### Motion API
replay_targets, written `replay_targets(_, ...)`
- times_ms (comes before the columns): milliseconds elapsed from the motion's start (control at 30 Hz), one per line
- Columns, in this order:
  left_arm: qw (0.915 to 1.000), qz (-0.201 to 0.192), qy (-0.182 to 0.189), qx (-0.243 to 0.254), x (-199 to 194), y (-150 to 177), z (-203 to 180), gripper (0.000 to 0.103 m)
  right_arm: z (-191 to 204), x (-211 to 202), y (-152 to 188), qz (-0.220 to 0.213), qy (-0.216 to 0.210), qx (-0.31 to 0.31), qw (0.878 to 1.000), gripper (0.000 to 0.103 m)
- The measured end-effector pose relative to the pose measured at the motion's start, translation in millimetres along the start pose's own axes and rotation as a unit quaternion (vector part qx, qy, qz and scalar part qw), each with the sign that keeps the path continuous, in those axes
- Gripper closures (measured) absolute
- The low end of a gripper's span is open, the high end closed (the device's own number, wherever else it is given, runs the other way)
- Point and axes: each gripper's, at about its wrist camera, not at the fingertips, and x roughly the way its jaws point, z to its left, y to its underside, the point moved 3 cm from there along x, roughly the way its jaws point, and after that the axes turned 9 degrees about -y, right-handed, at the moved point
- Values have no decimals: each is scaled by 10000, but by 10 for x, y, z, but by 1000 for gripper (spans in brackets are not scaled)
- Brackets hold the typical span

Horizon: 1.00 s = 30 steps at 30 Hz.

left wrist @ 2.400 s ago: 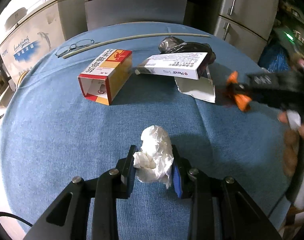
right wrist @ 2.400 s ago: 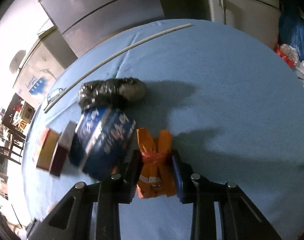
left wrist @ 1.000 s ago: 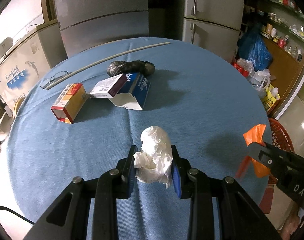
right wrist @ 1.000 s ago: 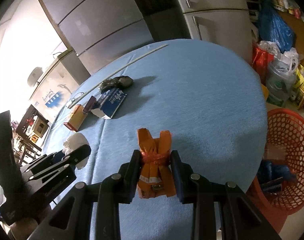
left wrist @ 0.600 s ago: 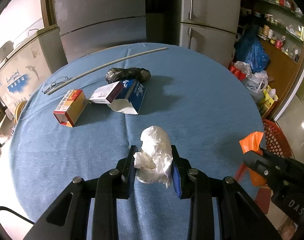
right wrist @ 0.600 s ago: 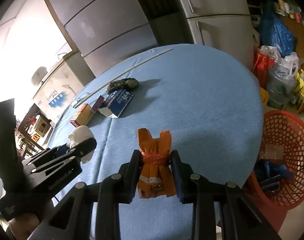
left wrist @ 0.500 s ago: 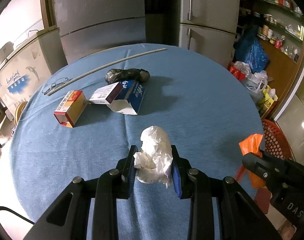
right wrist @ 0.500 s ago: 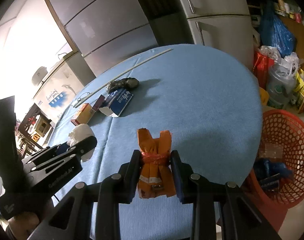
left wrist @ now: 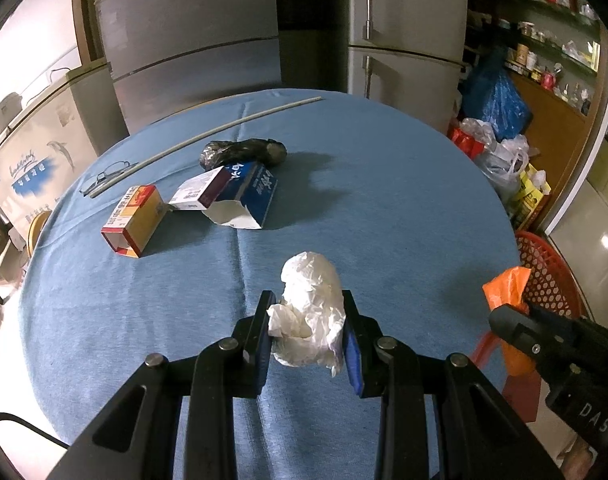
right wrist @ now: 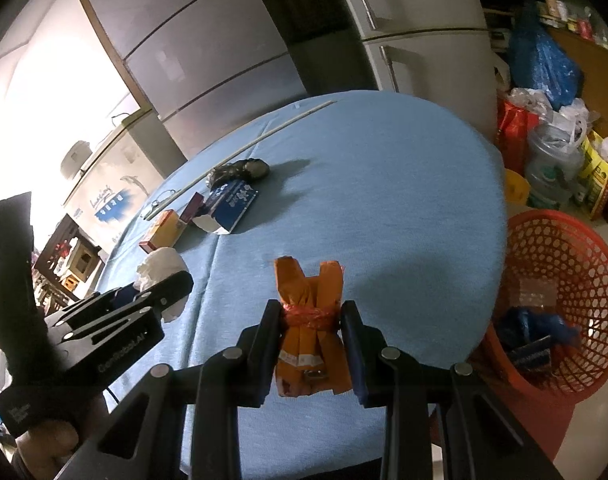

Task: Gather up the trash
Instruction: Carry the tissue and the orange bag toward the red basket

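My left gripper [left wrist: 307,330] is shut on a crumpled white tissue [left wrist: 310,312] and holds it above the round blue table [left wrist: 384,200]. My right gripper [right wrist: 311,338] is shut on a folded orange wrapper [right wrist: 310,320], near the table's right edge. The left gripper also shows in the right wrist view [right wrist: 159,294] with the tissue [right wrist: 161,266]. The right gripper's fingers [left wrist: 516,326] with the orange wrapper [left wrist: 506,286] show at the right in the left wrist view. A red mesh basket [right wrist: 552,248] stands on the floor beside the table, holding some trash.
On the table lie a red and yellow box [left wrist: 133,220], a white box [left wrist: 199,194], a blue carton [left wrist: 249,196], a black bag [left wrist: 241,152], glasses [left wrist: 103,176] and a long thin rod [left wrist: 207,140]. Fridges [left wrist: 404,28] and filled bags [left wrist: 496,104] stand behind.
Both grippers have pulled back and up from the table, still holding the tissue and the orange wrapper. The right gripper has drifted toward the basket side.
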Motion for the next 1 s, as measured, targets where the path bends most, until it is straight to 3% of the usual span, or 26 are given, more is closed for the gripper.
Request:
replay_targets(367,9995,29,104,295,44,1,-237,71,-385,-205,-41,-225,321,313,9987,70)
replay_targets(1000,9902,-82,633,1243,22,-125,-1250,71,-1348,-885,-27,-709,1162,1055,9850,70)
